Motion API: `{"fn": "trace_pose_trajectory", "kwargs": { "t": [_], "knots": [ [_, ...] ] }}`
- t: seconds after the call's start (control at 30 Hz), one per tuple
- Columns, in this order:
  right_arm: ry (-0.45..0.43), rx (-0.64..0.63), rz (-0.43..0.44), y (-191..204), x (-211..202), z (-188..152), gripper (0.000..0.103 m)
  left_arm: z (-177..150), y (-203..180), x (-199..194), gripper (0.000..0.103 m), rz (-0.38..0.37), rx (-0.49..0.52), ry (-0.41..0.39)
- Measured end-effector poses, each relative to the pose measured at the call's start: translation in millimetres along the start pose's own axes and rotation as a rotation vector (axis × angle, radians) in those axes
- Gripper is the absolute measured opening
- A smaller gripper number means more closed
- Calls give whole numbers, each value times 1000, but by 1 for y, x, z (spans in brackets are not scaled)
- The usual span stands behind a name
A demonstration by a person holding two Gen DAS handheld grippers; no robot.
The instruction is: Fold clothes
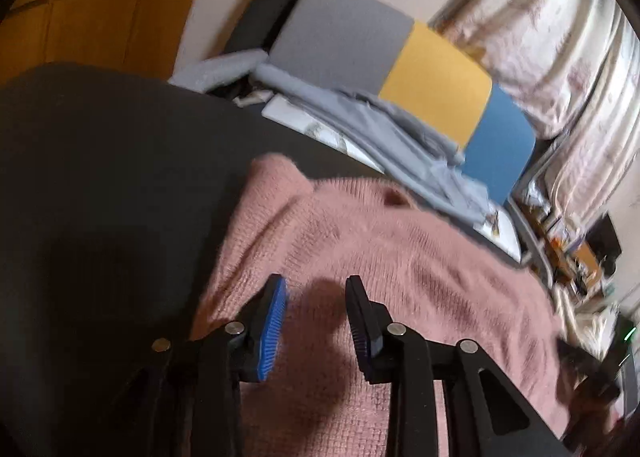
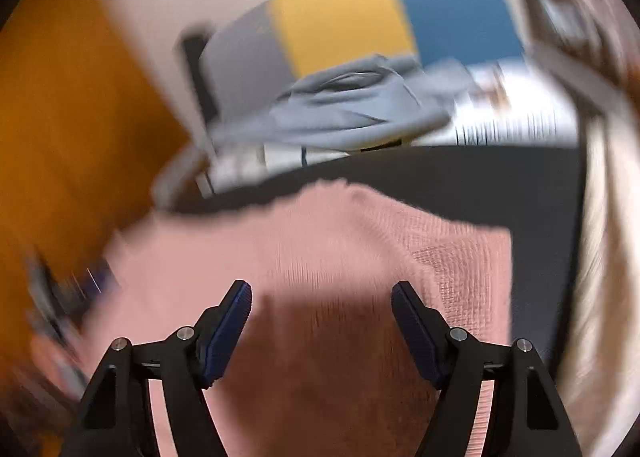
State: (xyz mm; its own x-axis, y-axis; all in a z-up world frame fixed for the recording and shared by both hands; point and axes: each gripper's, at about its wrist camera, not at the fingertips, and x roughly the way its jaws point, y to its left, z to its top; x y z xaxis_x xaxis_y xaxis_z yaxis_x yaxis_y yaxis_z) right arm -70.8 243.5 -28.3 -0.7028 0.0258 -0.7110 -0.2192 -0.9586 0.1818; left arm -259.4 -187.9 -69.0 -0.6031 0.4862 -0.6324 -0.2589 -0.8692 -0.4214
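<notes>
Pink knitted sweater (image 1: 360, 257) lies spread on a dark surface (image 1: 100, 157) (desk or bed cannot be told), with a heap of grey cloth (image 1: 380, 125) beyond its far edge and a grey, yellow and blue panel (image 1: 400, 61) behind that. Left hand-held gripper (image 1: 316, 289) hovers over the sweater with its jaws narrowly parted and nothing between the blue pads (image 1: 276, 321). Right hand-held gripper (image 2: 322, 291) is released, jaws wide apart above the knit, gripping nothing; this view is motion-blurred.
</notes>
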Motion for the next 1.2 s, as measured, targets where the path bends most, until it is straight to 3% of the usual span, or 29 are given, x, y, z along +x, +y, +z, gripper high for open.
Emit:
{"fn": "trace_pose_trajectory", "kwargs": {
  "t": [0.07,0.13,0.4,0.57,0.7,0.8,0.93,1.07,1.1,1.13,1.17,1.2],
  "knots": [
    [39,-137,-126,14,10,-18,74,-3,2,-2,25,1,6,16],
    [30,-128,-146,12,5,-26,74,-10,2,-9,25,15,36,33],
    [75,-60,-107,12,-50,-77,75,-70,-2,-71,25,26,102,88],
    [53,-54,-76,40,-88,-121,77,-114,-4,-131,25,31,117,73],
    [-41,-13,-8,45,-127,-135,76,-112,-18,-158,30,-85,46,-2],
    [-115,115,7,24,-147,-127,76,-101,-44,-140,30,-95,117,-17],
    [-84,131,-4,15,-133,-97,63,-98,-60,-85,30,-37,171,74],
    [21,1,-6,30,-85,-74,53,-103,-48,-74,30,-63,81,67],
    [53,-18,-14,32,-73,-72,43,-104,-44,-76,30,-82,67,62],
    [102,-29,-19,34,-59,-70,11,-103,-41,-76,30,-101,52,60],
    [137,-39,-28,35,-48,-70,5,-103,-37,-77,30,-121,35,58],
    [140,-55,-45,37,-44,-69,4,-103,-33,-78,30,-144,15,56]
  ]
}}
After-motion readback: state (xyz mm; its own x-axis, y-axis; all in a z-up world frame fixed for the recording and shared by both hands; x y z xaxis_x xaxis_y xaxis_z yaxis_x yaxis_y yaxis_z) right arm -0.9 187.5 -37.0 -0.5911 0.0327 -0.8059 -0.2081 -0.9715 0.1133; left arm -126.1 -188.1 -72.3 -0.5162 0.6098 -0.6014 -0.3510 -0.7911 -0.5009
